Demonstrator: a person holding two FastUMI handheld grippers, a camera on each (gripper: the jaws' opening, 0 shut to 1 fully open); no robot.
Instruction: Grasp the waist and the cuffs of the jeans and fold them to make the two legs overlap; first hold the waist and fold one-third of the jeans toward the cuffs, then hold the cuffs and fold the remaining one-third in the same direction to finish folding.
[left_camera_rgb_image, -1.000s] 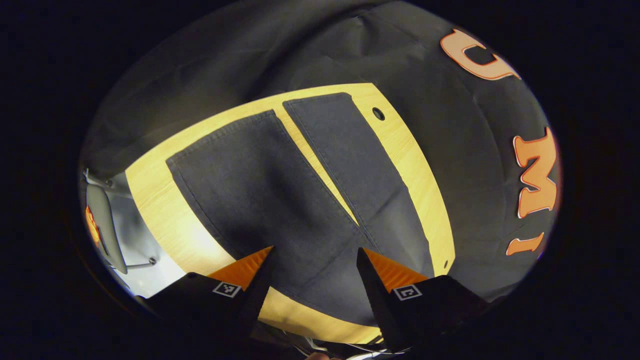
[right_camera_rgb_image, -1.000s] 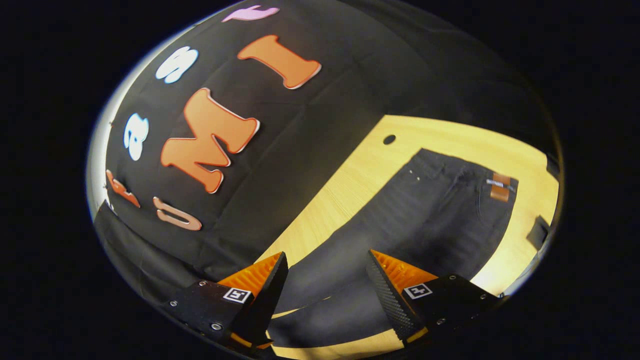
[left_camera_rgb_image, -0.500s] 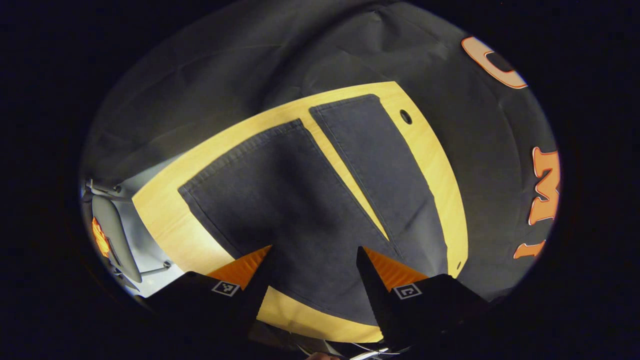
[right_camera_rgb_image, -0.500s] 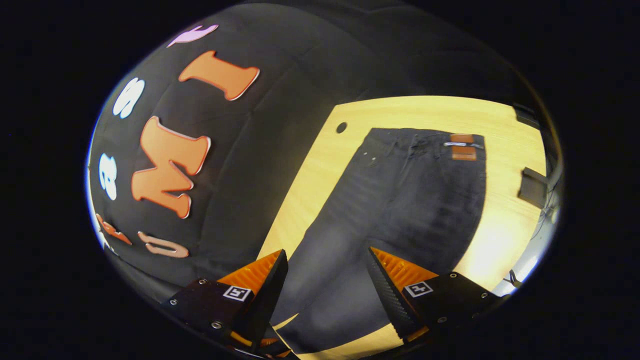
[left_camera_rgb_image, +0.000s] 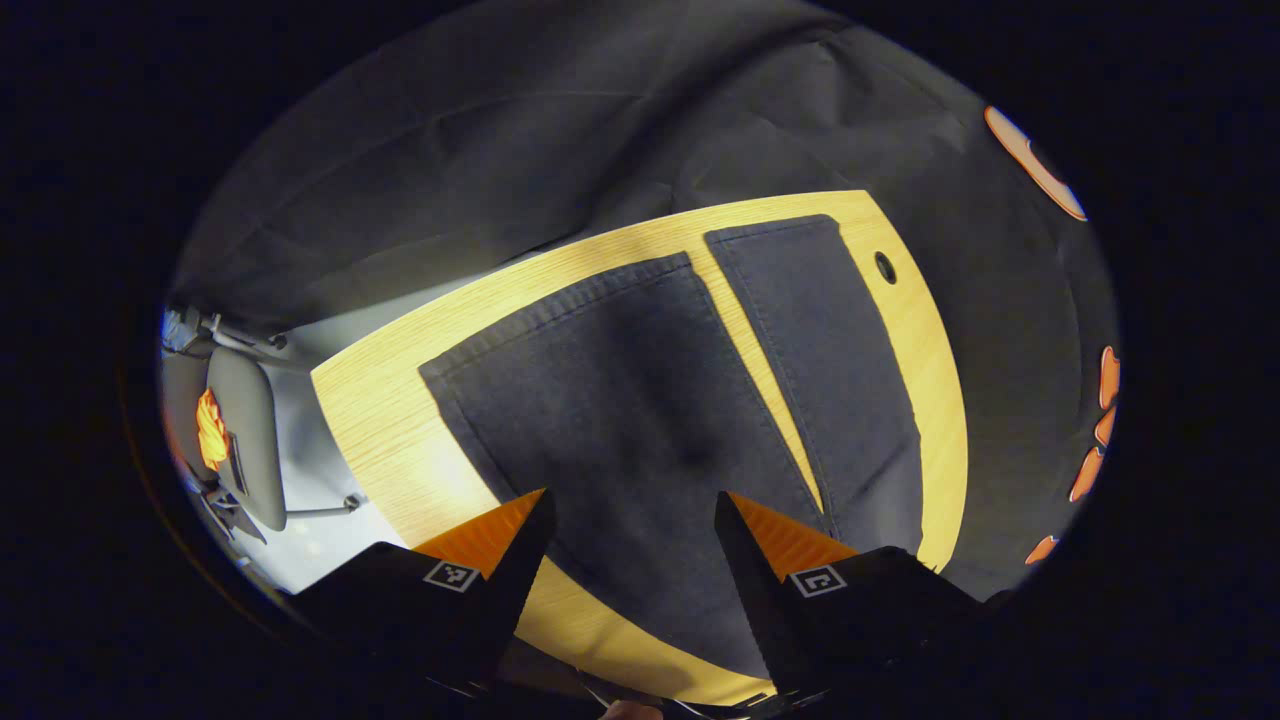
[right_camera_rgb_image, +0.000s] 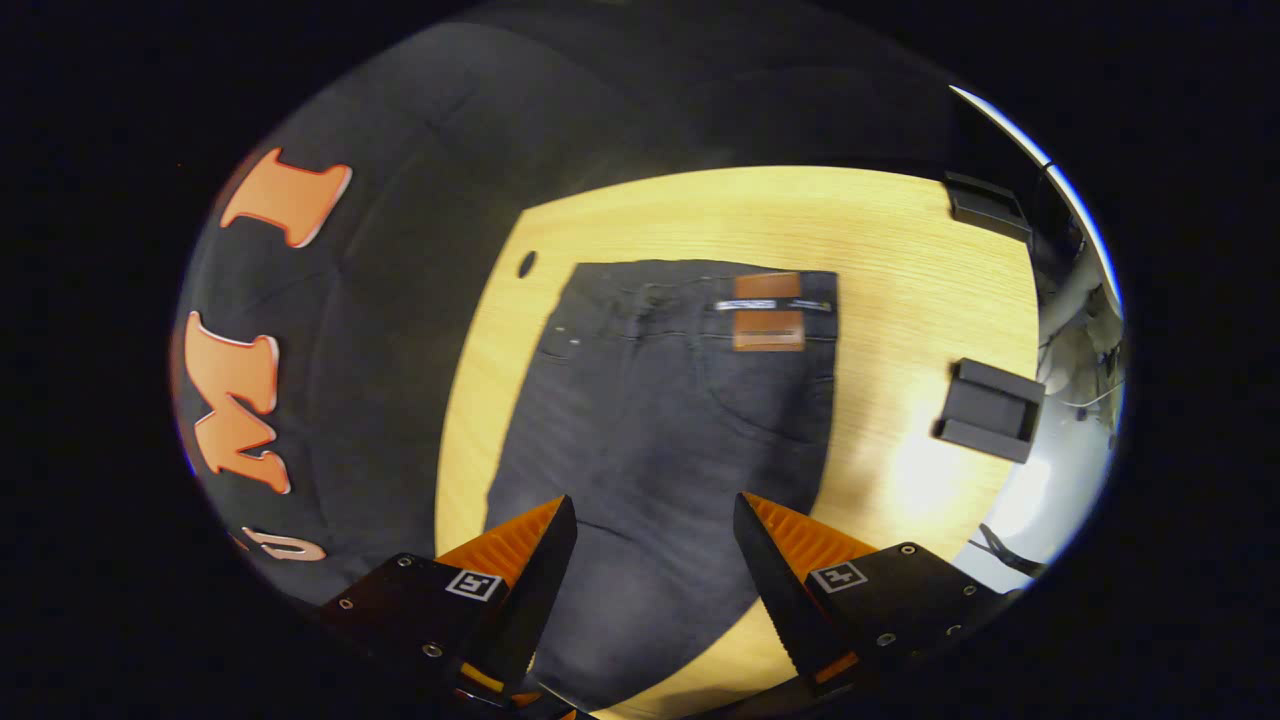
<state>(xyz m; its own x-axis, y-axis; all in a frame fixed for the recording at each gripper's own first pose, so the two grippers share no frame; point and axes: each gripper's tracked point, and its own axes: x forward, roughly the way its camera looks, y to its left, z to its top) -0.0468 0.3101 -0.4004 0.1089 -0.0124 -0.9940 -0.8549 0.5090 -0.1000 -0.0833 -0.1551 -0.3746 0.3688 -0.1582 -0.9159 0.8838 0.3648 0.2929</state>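
Left gripper view looks along the jeans (left_camera_rgb_image: 640, 400), lying flat on the wooden table (left_camera_rgb_image: 380, 420), 2 legs spread in a narrow V toward the cuffs. Left gripper (left_camera_rgb_image: 632, 500) hangs over them, fingers apart, holding nothing. Right gripper view: right gripper (right_camera_rgb_image: 655, 505), fingers apart, faces the waist (right_camera_rgb_image: 700, 290); 2 black blocks (right_camera_rgb_image: 985, 410) sit nearby.

One pair of dark jeans (left_camera_rgb_image: 640, 400) with two legs lies on one wooden counter (left_camera_rgb_image: 380, 420). One brown patch (right_camera_rgb_image: 768, 312) sits at the waist. Two black blocks (right_camera_rgb_image: 988, 410) rest on the counter. One round hole (right_camera_rgb_image: 526, 264) is in the counter.
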